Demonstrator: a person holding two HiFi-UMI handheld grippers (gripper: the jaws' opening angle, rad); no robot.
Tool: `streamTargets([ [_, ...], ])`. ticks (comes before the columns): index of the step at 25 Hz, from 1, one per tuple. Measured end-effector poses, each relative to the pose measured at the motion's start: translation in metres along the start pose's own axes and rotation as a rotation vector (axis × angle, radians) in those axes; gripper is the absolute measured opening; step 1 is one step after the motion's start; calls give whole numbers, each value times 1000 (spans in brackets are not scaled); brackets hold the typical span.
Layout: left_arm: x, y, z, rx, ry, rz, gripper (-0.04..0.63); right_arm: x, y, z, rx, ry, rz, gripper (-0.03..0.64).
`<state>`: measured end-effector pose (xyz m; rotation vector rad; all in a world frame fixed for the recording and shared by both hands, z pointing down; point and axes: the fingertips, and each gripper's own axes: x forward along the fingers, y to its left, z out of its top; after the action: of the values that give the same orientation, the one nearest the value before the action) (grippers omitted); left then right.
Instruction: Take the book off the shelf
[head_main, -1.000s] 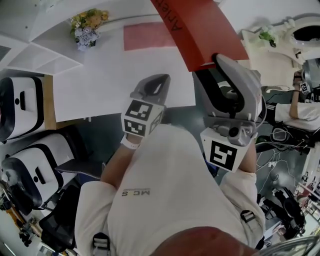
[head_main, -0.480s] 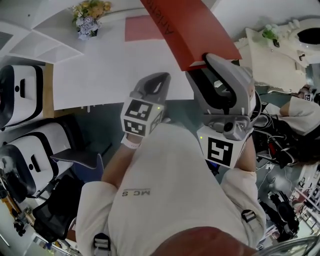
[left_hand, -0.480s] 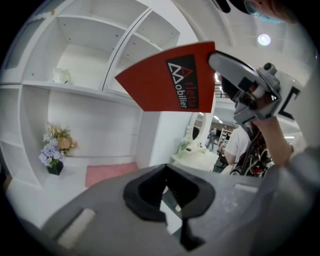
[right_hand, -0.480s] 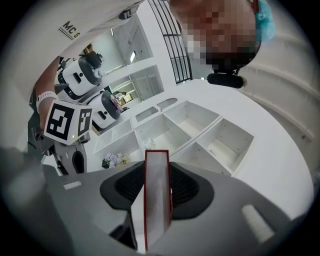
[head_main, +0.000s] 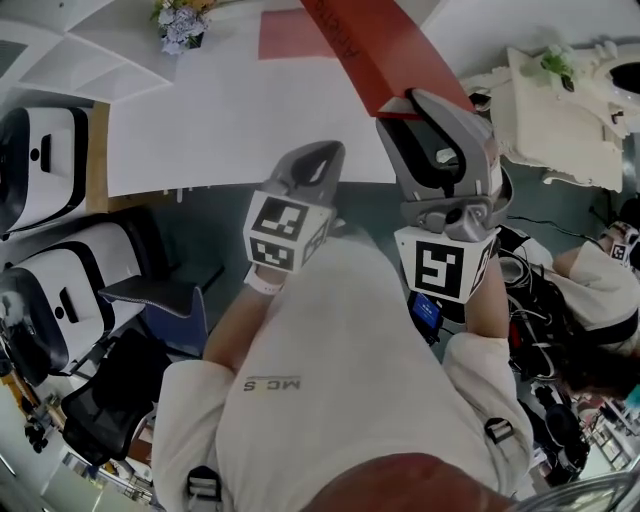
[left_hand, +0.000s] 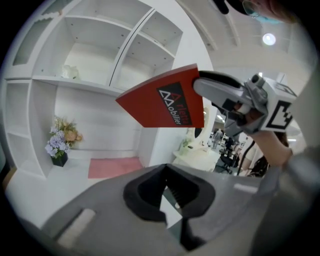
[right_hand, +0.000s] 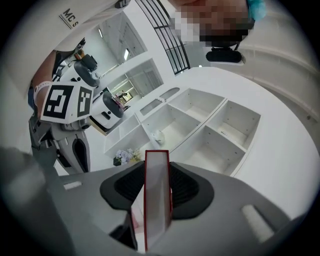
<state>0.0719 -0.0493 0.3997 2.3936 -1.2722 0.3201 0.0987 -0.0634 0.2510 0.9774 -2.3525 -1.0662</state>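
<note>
Holds the red book clenched by its edge in the right gripper, in mid-air, well clear of the white shelf. Has the left gripper closed on nothing. Looks done with the removal; leaves at most setting it down.

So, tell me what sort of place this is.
Probably a robotics lab or demo room: white robot units parked at the left, a white shelf unit with a flower pot, staged like a home, and a tangle of cables beside another person.
</note>
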Motion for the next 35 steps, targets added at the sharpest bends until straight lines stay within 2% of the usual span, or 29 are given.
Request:
streamTargets([
  [5,-3,3,-8,-12,9,11,2,10,17,-21,38,46,36,150],
  [12,-9,5,-20,-33,16,27,2,25,41,-50,144,111,62,150],
  [19,-19,16,-25,-46,-4,56,2,40,68,-72,295,167,70,150],
  [28,-38,45,-28,-72,-85,151,2,44,104,-101,530,266,86,150],
  [35,-40,60,-36,-93,-88,185,2,40,124,-118,693,305,74,150],
])
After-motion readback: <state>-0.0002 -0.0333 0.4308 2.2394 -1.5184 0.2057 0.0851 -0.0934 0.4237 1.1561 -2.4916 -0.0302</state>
